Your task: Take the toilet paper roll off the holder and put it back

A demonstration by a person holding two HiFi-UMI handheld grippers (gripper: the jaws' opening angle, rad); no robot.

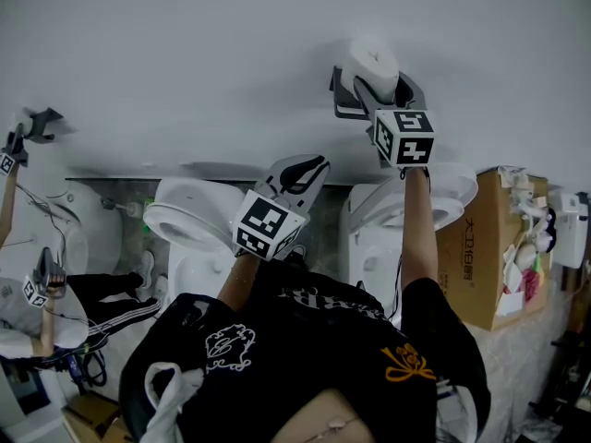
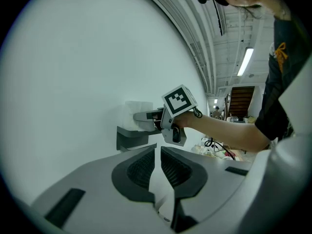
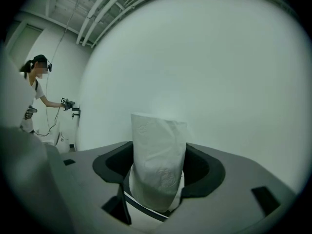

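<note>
The white toilet paper roll (image 1: 374,58) stands at the grey wall holder (image 1: 343,107), high on the white wall. My right gripper (image 1: 374,79) reaches up to it, and its pads touch the roll (image 3: 158,155) on both sides. From the side, the roll (image 2: 134,108) sits just above the holder's shelf (image 2: 129,138), with the right gripper's fingers (image 2: 145,116) on it. My left gripper (image 1: 300,169) hangs lower and to the left, pointing at the wall. Its jaws (image 2: 158,160) stand together with only a narrow slit between them, and nothing shows in it.
White toilets (image 1: 189,215) (image 1: 443,201) stand below along the wall, and a cardboard box (image 1: 485,257) is at the right. Another person (image 3: 36,96) works with grippers at a second wall holder (image 3: 75,112) further left.
</note>
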